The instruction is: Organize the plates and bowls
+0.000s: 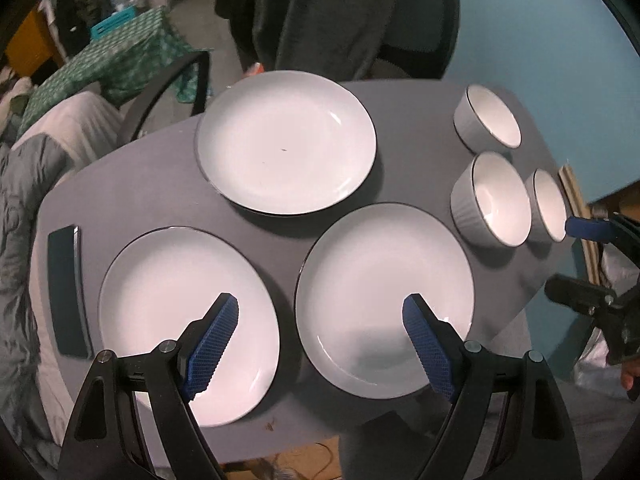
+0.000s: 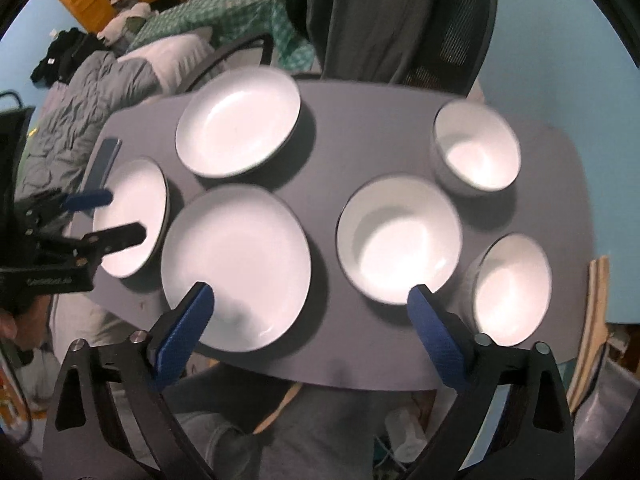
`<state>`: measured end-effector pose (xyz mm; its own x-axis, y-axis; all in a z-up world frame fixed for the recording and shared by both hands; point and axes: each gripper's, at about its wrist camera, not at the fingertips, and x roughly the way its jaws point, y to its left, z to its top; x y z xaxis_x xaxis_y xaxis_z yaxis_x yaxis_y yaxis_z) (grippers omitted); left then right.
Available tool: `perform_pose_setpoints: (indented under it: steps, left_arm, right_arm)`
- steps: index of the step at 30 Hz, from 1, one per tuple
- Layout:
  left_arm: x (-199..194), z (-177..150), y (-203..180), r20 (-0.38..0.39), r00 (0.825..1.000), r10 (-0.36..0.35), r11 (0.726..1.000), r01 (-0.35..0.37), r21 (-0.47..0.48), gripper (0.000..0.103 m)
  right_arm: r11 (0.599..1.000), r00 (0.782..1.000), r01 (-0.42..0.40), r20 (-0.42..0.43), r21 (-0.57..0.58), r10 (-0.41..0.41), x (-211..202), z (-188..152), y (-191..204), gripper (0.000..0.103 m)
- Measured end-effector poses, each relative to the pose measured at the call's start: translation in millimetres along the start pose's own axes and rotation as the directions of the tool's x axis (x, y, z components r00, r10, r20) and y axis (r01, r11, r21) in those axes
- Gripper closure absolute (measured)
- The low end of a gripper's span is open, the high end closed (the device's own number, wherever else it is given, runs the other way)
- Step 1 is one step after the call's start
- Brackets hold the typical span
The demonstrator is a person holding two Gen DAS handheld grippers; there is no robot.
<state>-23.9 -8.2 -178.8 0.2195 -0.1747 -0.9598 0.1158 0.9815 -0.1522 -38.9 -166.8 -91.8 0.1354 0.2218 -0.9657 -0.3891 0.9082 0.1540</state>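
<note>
Three white round ceramic plates with thin dark rims lie flat and apart on the grey tabletop [image 1: 132,184]: the far plate [image 1: 286,142] toward the back, the near left plate [image 1: 186,320] and the near right plate [image 1: 384,300] side by side in front. To their right stand three white ribbed ceramic bowls, all upright and empty: the far bowl [image 1: 488,116] alone at the back, and nearer, the middle bowl [image 1: 494,200] just beside the edge bowl [image 1: 548,206], which sits by the tabletop's right edge. A dark flat phone [image 1: 66,292] lies along the left edge of the tabletop.

The left gripper [image 1: 320,306] hovers above the two near plates, its blue-padded jaws spread wide with nothing between them. The right gripper [image 2: 310,294] hangs over the front of the tabletop between the near right plate and the middle bowl, its jaws likewise wide apart and holding nothing. Behind the tabletop stands a black mesh office chair [image 2: 452,28] with a dark garment [image 1: 316,12] draped over it.
</note>
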Motion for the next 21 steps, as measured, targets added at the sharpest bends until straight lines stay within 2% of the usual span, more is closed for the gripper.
perform_pose_setpoints:
  steps: [9, 11, 14, 21]
  left_arm:
    - [33.8, 9.8, -1.6, -0.058, 0.998, -0.002, 0.995, 0.008, 0.099, 0.017]
    - [39.7, 13.0, -4.9, -0.066, 0.998, -0.001, 0.992, 0.009, 0.129, 0.017]
    - [49.2, 17.4, -8.5, -0.088, 0.996, 0.002, 0.987, 0.012, 0.163, 0.024]
    - [66.7, 17.9, -12.3, -0.144, 0.99, 0.002, 0.978, 0.028, 0.207, 0.034]
  right_arm:
    - [0.997, 0.997, -0.05, -0.062, 0.05, 0.053, 34.6, -19.4, -8.1, 0.009]
    - [0.997, 0.996, -0.055, -0.072, 0.059, 0.06, 42.9, -20.8, -10.4, 0.014]
    - [0.995, 0.993, -0.065, -0.091, 0.071, 0.071, 55.1, -26.5, -13.7, 0.025]
    - [0.985, 0.986, -0.109, -0.108, 0.133, 0.124, 70.9, -35.5, -21.6, 0.031]
